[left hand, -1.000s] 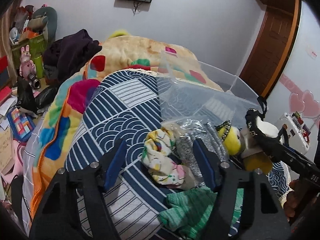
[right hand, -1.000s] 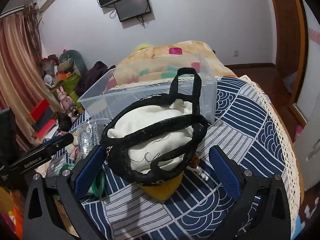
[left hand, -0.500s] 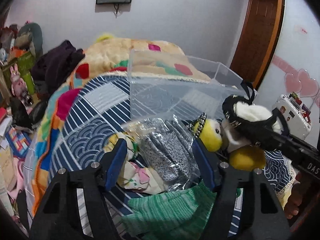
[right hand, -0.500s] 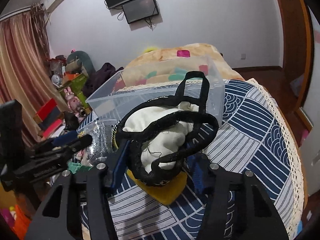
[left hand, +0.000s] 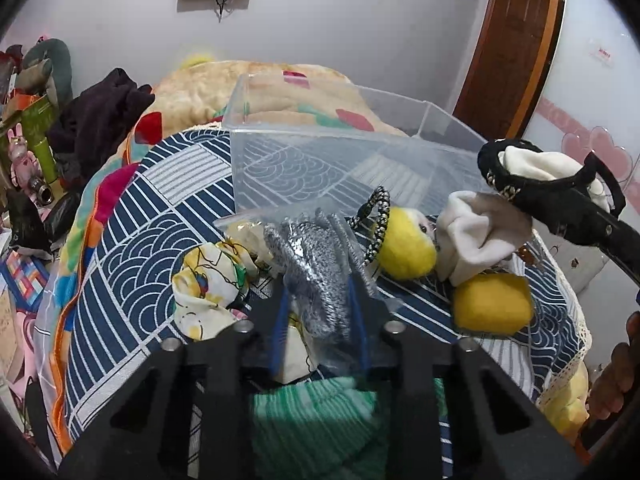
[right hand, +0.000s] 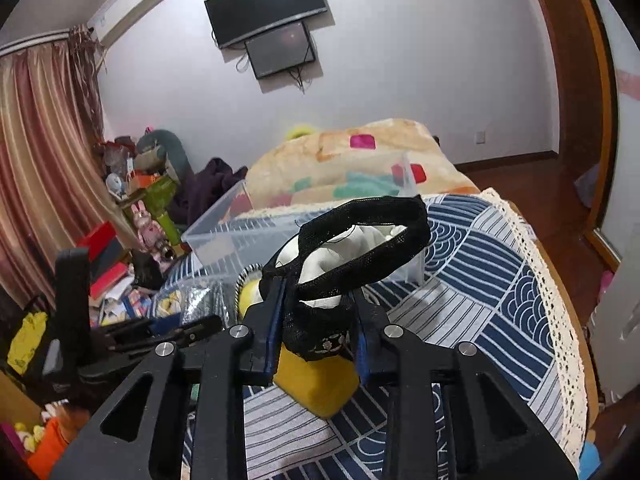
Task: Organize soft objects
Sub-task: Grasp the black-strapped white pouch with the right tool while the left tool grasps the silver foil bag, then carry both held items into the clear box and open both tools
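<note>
Both grippers went from spread wide a second ago to clamped. Left gripper (left hand: 318, 320): fingers now closed on the clear plastic bag (left hand: 320, 264) holding grey sparkly fabric; earlier they straddled the pile without touching it. The bag sits on the bed (left hand: 132, 252), on the blue wave-pattern cover, just in front of the clear bin (left hand: 320, 160). Floral cloth (left hand: 208, 288) lies beside it on the left, green knit piece (left hand: 316, 420) under the gripper body.

Right gripper (right hand: 318, 328): fingers pinched on the black-trimmed cream bag (right hand: 352, 256). From the right wrist the black mesh base is squeezed between the blue pads and the handle loops stand up above them. A second ago the bag rested between open fingers; now, seen from the left wrist, it's raised off the cover at the right, cream lining hanging down, near the bin's front corner.

Yellow plush (left hand: 404, 244) with the black-and-white band lies in the same spot, between the two bags and touching the plastic one. Yellow block (left hand: 492, 304) is on the cover below the raised bag. Bin still looks empty and hasn't shifted.
</note>
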